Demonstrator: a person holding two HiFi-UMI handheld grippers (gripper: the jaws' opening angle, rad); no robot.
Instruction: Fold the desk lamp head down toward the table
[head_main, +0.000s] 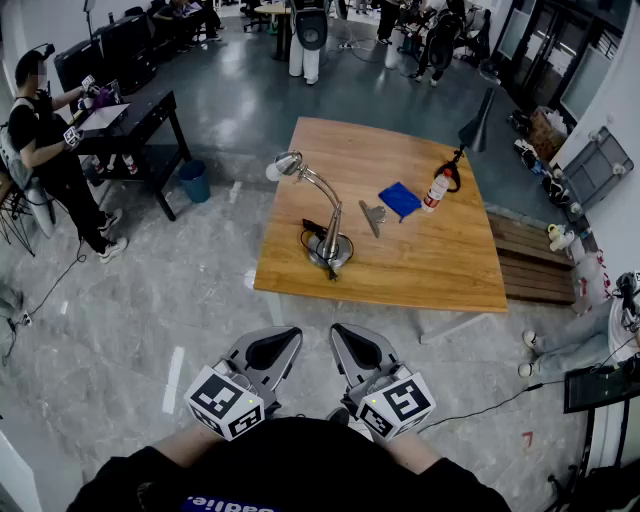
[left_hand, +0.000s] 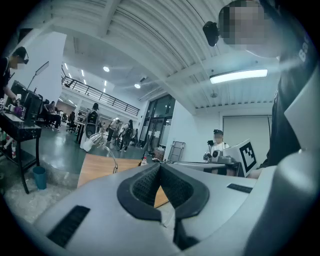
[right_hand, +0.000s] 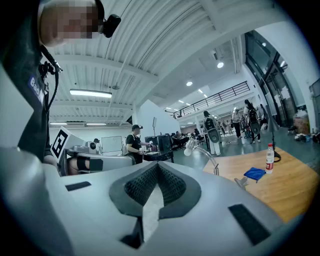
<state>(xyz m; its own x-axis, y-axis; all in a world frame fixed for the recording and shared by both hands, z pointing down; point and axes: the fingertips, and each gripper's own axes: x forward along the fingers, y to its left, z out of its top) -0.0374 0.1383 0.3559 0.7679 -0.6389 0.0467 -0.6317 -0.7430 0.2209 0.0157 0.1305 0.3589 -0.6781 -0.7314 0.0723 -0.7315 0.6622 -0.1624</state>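
Closest to the person's body, the left gripper (head_main: 281, 345) and the right gripper (head_main: 356, 346) were held side by side over the grey floor, both pointing level toward the table (head_main: 420, 265) and well short of it. In the left gripper view the left gripper's jaws were pressed together with nothing between them, and the right gripper view showed the same for the right gripper's jaws. Beyond them stood the wooden table, with the desk lamp (head_main: 332, 240) on its near left part. The lamp's round base sat on the wood beside a coil of black cable (head_main: 312, 232), and its curved neck rose upright, carrying the head high and out toward the table's far left edge. Just right of the lamp lay a small grey metal clip (head_main: 372, 216), then a blue cloth (head_main: 400, 199), then a white bottle (head_main: 435, 190) with a red top. Farther off to the left, a blue bin (head_main: 195, 182) stood beside a black desk (head_main: 140, 115), where a person (head_main: 45, 135) stood.
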